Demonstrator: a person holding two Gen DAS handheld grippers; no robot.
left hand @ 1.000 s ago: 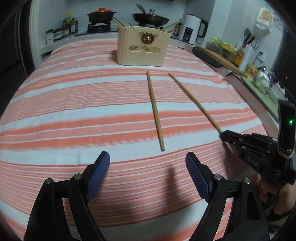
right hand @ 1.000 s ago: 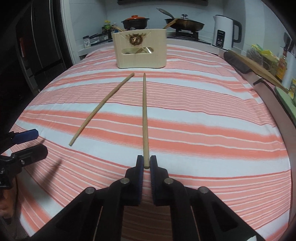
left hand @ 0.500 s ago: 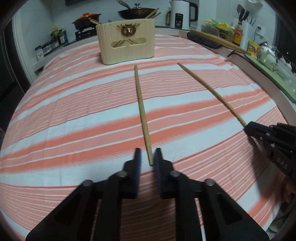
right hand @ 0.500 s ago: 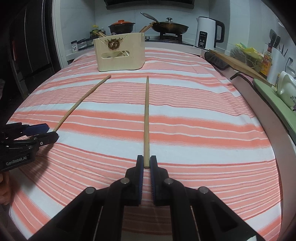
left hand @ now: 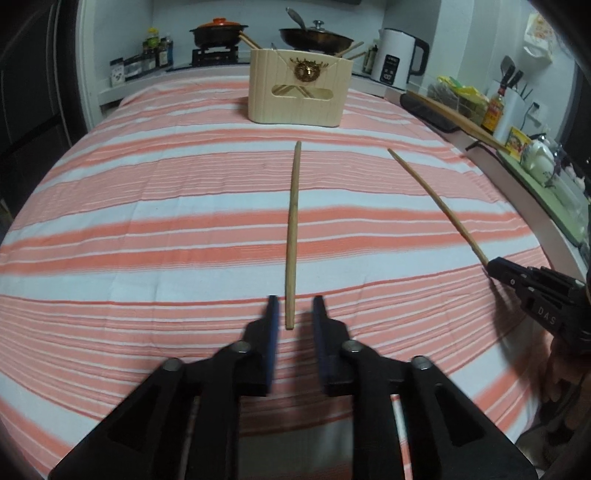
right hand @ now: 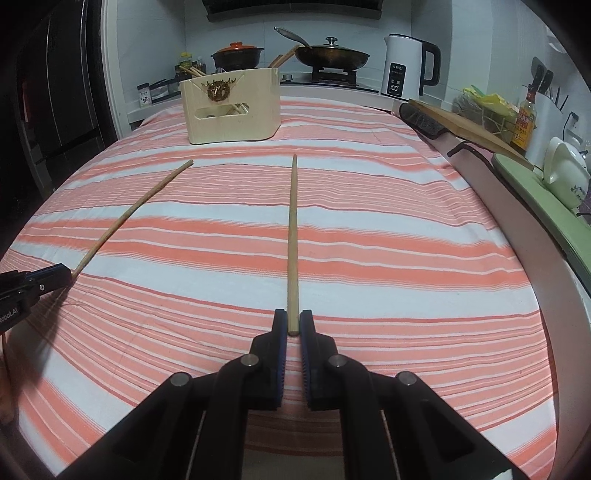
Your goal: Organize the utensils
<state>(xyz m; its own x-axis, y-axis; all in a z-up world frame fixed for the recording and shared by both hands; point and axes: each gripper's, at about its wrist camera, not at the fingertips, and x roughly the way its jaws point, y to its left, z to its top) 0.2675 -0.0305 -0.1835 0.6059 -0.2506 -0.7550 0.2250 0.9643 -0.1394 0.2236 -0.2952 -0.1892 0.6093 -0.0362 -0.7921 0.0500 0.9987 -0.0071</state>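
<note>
While two long wooden chopsticks lie on the striped cloth (left hand: pixel 147 229), each gripper sits at the near end of one stick. From the left camera, the left gripper (left hand: pixel 292 314) has its blue pads on both sides of the left chopstick (left hand: pixel 292 229). A small gap shows on each side, so the pads are close to the stick but not touching it. The right camera sees only the edge of this gripper, at the end of that same stick (right hand: pixel 125 218), and cannot tell how it stands.

From the right camera, the right gripper (right hand: pixel 293 325) is pinching the end of the right chopstick (right hand: pixel 293 236). Its two blue pads press against the stick. In the left camera this gripper (left hand: pixel 495 266) sits at the end of the same stick (left hand: pixel 436 199).

Both sticks point away toward a cream box (left hand: pixel 299 90) at the far side of the cloth. More chopsticks poke out of the top of the box. Behind it stand a pot with an orange lid (left hand: pixel 219 31), a dark pan (left hand: pixel 316 35) and a white kettle (left hand: pixel 397 55).
</note>
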